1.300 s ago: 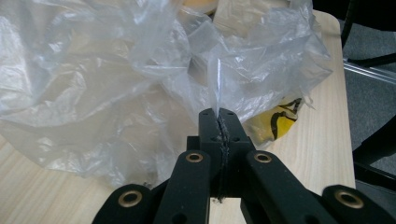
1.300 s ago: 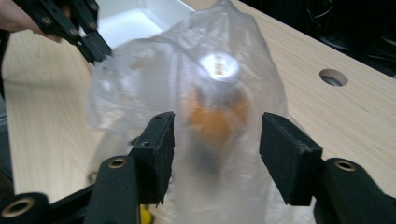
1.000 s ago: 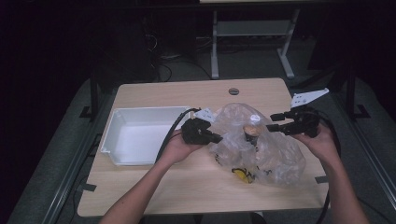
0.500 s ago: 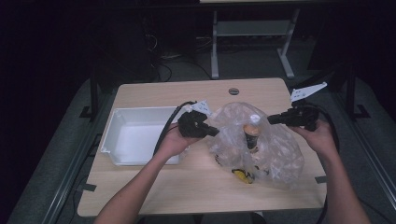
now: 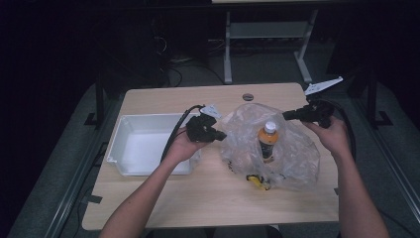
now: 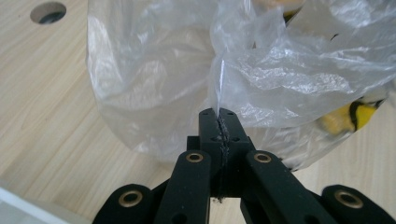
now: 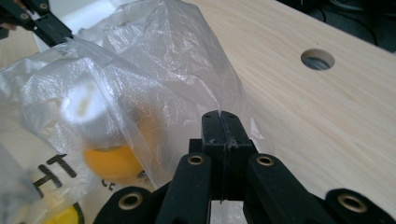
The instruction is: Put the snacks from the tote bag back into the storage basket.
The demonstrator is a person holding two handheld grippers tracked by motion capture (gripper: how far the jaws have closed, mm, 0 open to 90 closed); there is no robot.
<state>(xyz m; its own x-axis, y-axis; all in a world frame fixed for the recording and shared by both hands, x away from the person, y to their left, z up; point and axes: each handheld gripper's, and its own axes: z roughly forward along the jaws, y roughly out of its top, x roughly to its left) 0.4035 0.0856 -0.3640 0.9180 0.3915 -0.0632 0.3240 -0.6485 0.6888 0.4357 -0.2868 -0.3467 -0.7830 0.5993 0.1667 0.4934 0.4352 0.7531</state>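
on a pale wooden table (image 5: 208, 198) in a dark room, both grippers' jaws pinch the plastic bag (image 5: 297, 158).

A shallow white rectangular plastic tray (image 5: 130, 148) is seen at the left of the frame on a light wooden table (image 5: 208, 193). A round cable hole (image 5: 247, 96) is set near its far edge.

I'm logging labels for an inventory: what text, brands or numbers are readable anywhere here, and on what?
"T" and part of a second black letter, perhaps "H": on the pale printed surface behind the clear plastic bag, right gripper view; the rest is cut off.
Orange bottle with white cap: label too small and blurred to read.
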